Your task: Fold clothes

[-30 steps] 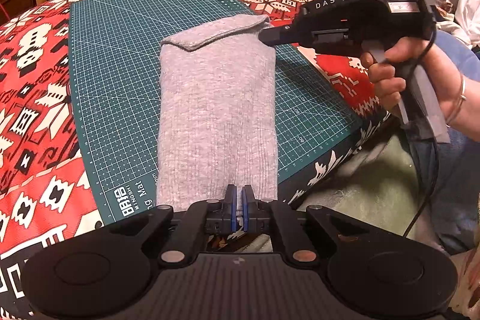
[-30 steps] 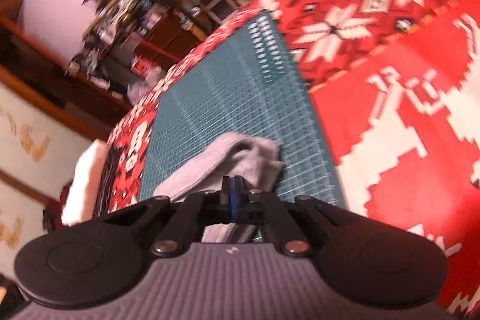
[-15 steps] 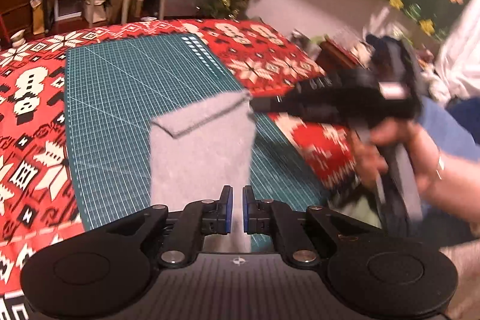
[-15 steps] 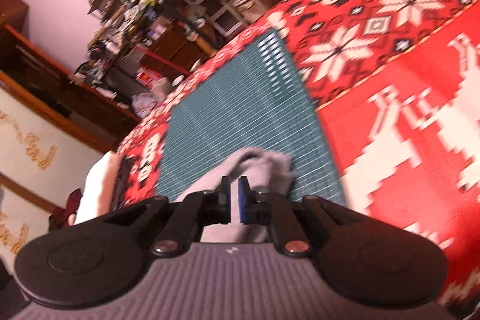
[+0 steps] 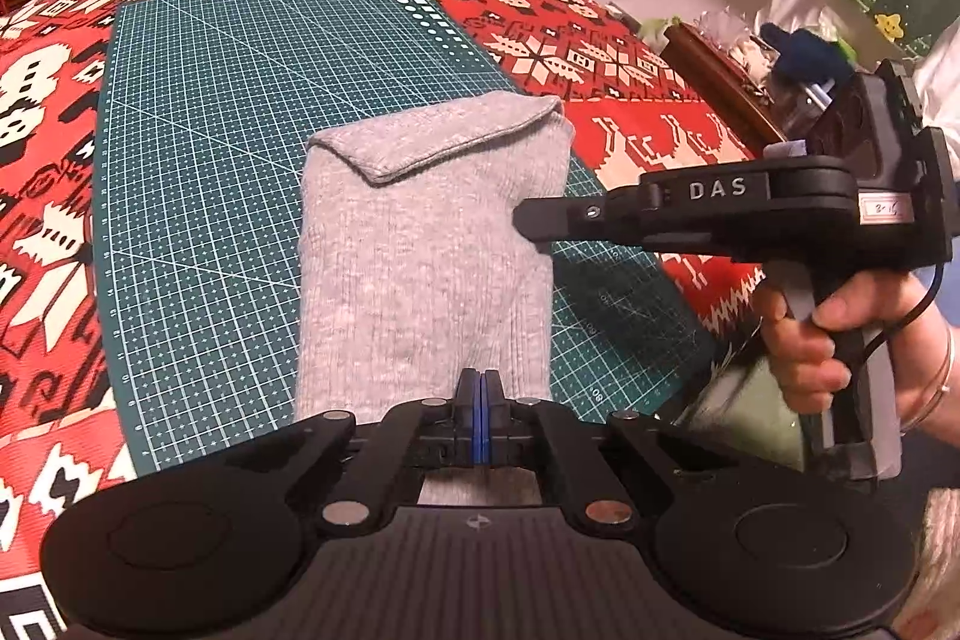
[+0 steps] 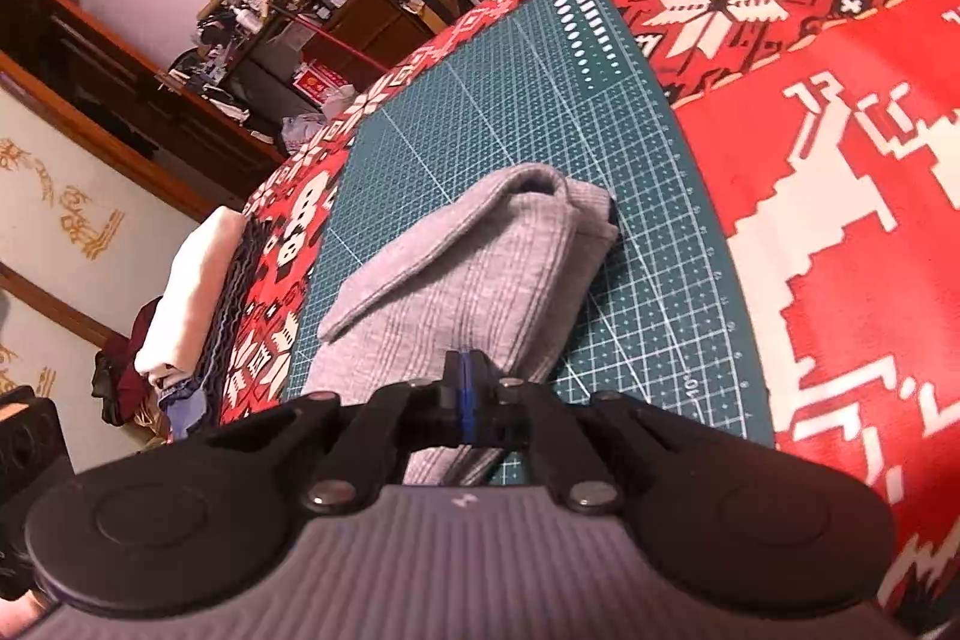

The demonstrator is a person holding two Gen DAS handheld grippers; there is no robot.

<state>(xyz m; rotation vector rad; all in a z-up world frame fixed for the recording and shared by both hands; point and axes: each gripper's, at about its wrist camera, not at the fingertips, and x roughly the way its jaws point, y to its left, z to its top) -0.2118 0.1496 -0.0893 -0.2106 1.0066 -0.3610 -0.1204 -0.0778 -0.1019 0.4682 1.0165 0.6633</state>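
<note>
Item: grey knit garment [image 5: 420,268], folded narrow, flat on green cutting mat [image 5: 210,130] over red-patterned tabletop [image 5: 630,58], prob. for squaring folds.
Left claw [image 5: 480,400]: pressed together at near hem, nothing pinched.
Right claw [image 6: 465,400]: pressed together, tip over garment's right edge.

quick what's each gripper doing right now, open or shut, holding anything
Left gripper: shut, at the near edge of the grey knit garment; whether it pinches cloth cannot be told.
Right gripper: shut, at the garment's side edge; grip likewise unclear.
</note>
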